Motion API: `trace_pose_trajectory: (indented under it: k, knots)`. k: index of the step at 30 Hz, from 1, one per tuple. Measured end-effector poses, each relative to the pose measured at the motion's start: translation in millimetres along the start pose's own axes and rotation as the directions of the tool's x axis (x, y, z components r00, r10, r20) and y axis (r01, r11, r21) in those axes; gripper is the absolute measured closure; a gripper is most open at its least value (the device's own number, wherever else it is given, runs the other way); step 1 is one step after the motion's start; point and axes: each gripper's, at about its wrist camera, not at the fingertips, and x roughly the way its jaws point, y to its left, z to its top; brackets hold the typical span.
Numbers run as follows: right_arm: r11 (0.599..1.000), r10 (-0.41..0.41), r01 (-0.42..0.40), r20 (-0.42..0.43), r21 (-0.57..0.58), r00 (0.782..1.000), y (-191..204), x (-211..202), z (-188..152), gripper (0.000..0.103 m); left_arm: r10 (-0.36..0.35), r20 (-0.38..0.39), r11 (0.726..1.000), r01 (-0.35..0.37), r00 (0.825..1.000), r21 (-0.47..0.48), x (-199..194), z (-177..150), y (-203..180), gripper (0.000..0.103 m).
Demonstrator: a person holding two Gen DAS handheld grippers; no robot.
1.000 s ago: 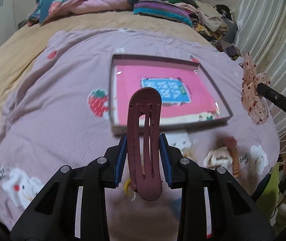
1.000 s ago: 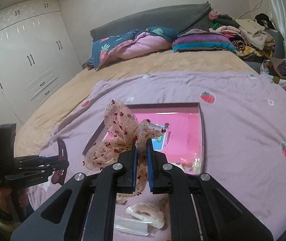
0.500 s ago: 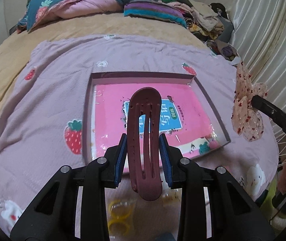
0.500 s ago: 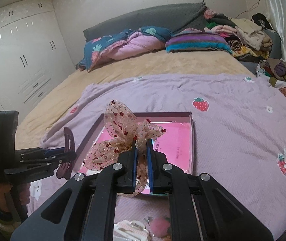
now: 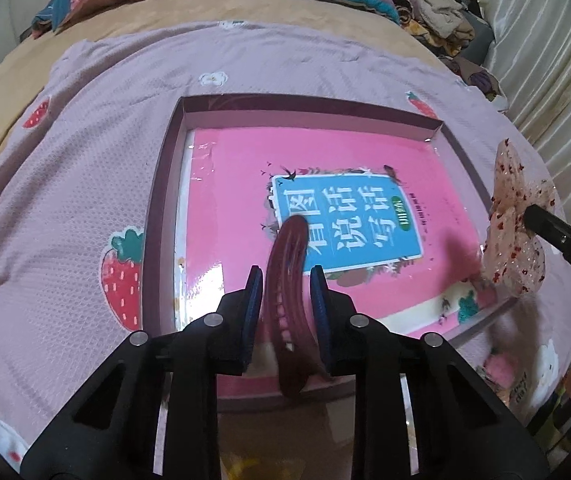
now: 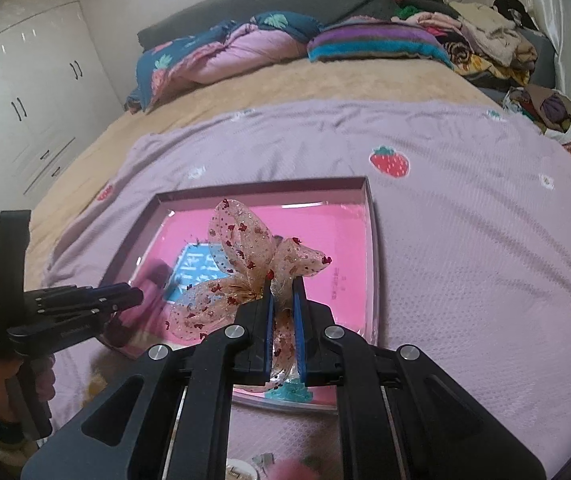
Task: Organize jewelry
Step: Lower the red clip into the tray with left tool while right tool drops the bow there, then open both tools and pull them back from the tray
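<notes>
The bed [image 6: 325, 80] is covered by a lilac strawberry blanket [image 6: 465, 200], soft ground on which the shallow box [image 5: 165, 184] sits; its floor shows a glossy pink printed sheet [image 5: 237, 184]. Both of the 2 grippers hang over the near part of that box.

The right gripper [image 6: 283, 300] has its jaws pressed onto the knot of a sheer sequinned bow [image 6: 245, 248], whose loops fan out in front of the fingers. The left gripper [image 5: 287, 280] holds a dark red hair clip [image 5: 289, 280] between its jaws, but the clip looks blurred and tilted and the pads seem to stand slightly off its sides, so I cannot tell whether the pinch is firm or already loosening.

Risks, largest first:
1. The box rests on yielding bedding, so a downward push on 1 edge could tip it and slide the contents.
2. The 2 tools are near each other over the same corner; the bow's loops could snag on the left fingers.
3. The clip, let go from a height onto the slick sheet, may skid or bounce over the low wall.
</notes>
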Motion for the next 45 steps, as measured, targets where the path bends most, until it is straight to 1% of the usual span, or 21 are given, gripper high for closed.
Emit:
trace_pose_trajectory:
  k: [5, 6, 8, 10, 11, 12, 13, 14, 15, 17, 19, 20, 21, 22, 24, 26, 28, 31, 36, 40, 45]
  knots:
    - [1.0, -0.022, 0.022, -0.041, 0.004, 0.999, -4.0, 18.5, -4.1, 0.094, 0.008, 0.001, 1.0, -0.008, 1.0, -0.004, 0.7, -3.3, 5.0, 0.086]
    - [1.0, -0.024, 0.024, -0.053, 0.003, 0.998, -3.8, 20.8, -4.2, 0.089, 0.008, 0.004, 1.0, -0.007, 1.0, -0.005, -1.1, -4.3, 5.8, 0.086]
    - [0.999, -0.037, 0.038, -0.087, 0.013, 0.996, -7.3, 30.0, -6.5, 0.084, 0.005, 0.006, 1.0, -0.005, 1.0, -0.013, -5.5, -6.4, 8.4, 0.086]
    - [0.999, -0.04, 0.042, -0.096, 0.021, 0.995, -7.4, 32.7, -9.7, 0.08, 0.003, 0.01, 1.0, -0.003, 1.0, -0.013, -10.6, -8.7, 10.1, 0.086]
    - [0.999, -0.044, 0.046, -0.101, 0.022, 0.994, -7.7, 33.5, -10.9, 0.072, 0.007, 0.012, 1.0, -0.007, 1.0, -0.01, -12.6, -9.4, 10.4, 0.085]
    - [0.998, -0.054, 0.057, -0.102, 0.029, 0.993, -8.9, 32.8, -12.8, 0.067, 0.011, 0.015, 1.0, -0.01, 1.0, -0.006, -15.5, -10.9, 10.4, 0.081]
    - [0.997, -0.056, 0.06, -0.095, 0.04, 0.994, -9.9, 29.9, -14.7, 0.06, 0.01, 0.017, 1.0, -0.01, 1.0, -0.006, -17.3, -11.6, 10.5, 0.076]
    - [0.997, -0.055, 0.059, -0.089, 0.047, 0.995, -10.7, 27.5, -16.2, 0.055, 0.006, 0.019, 1.0, -0.006, 1.0, -0.007, -21.0, -13.7, 10.8, 0.073]
    - [0.997, -0.057, 0.062, -0.083, 0.053, 0.995, -11.7, 24.1, -17.5, 0.052, 0.004, 0.021, 1.0, -0.004, 1.0, -0.007, -23.1, -14.6, 10.7, 0.07]
    - [0.996, -0.064, 0.069, -0.075, 0.056, 0.995, -13.0, 17.1, -18.3, 0.048, 0.0, 0.024, 1.0, 0.0, 1.0, -0.011, -27.5, -16.4, 10.3, 0.068]
    - [0.995, -0.074, 0.077, -0.053, 0.058, 0.996, -13.3, 3.9, -18.1, 0.041, -0.004, 0.033, 1.0, 0.005, 0.999, -0.012, -33.0, -17.3, 9.1, 0.058]
    - [0.996, -0.073, 0.075, -0.037, 0.057, 0.997, -13.2, -3.5, -17.7, 0.033, -0.006, 0.039, 1.0, 0.006, 0.999, -0.01, -37.4, -18.0, 7.9, 0.056]
    - [0.995, -0.081, 0.081, -0.01, 0.054, 0.997, -12.6, -15.2, -16.9, 0.027, -0.008, 0.047, 1.0, 0.008, 0.999, -0.007, -41.1, -18.2, 6.3, 0.051]
    - [0.995, -0.087, 0.087, 0.003, 0.05, 0.996, -11.5, -21.7, -16.4, 0.025, -0.006, 0.054, 1.0, 0.006, 0.999, -0.004, -45.8, -18.6, 4.7, 0.046]
    - [0.995, -0.093, 0.092, 0.038, 0.04, 0.995, -9.6, -38.5, -14.8, 0.019, -0.011, 0.071, 1.0, 0.011, 0.997, -0.004, -55.6, -19.1, 1.7, 0.04]
    - [0.995, -0.097, 0.095, 0.068, 0.031, 0.993, -7.9, -53.9, -13.6, 0.015, -0.01, 0.094, 1.0, 0.011, 0.995, -0.002, -66.8, -20.3, -2.4, 0.031]
    - [0.995, -0.095, 0.093, 0.097, 0.026, 0.991, -5.7, -70.7, -13.2, 0.013, -0.007, 0.113, 1.0, 0.007, 0.994, 0.004, -76.2, -20.7, -6.2, 0.021]
    - [0.996, -0.084, 0.082, 0.123, 0.027, 0.989, -2.4, -89.5, -13.7, 0.011, -0.005, 0.144, 1.0, 0.006, 0.99, 0.0, -91.6, -22.7, -10.2, 0.01]
    - [0.998, -0.07, 0.07, 0.161, 0.005, 0.985, 7.8, -115.7, -17.0, 0.007, -0.002, 0.184, 1.0, 0.0, 0.983, 0.015, -114.6, -30.7, -19.0, 0.01]
    - [0.998, -0.06, 0.064, 0.18, -0.017, 0.982, 16.2, -134.0, -25.2, 0.007, -0.006, 0.207, 1.0, 0.002, 0.978, 0.016, -126.3, -37.0, -21.0, 0.01]
    - [0.998, -0.048, 0.056, 0.197, -0.037, 0.979, 25.1, -151.8, -36.9, 0.007, -0.003, 0.231, 1.0, -0.001, 0.973, 0.015, -142.3, -53.4, -24.6, 0.01]
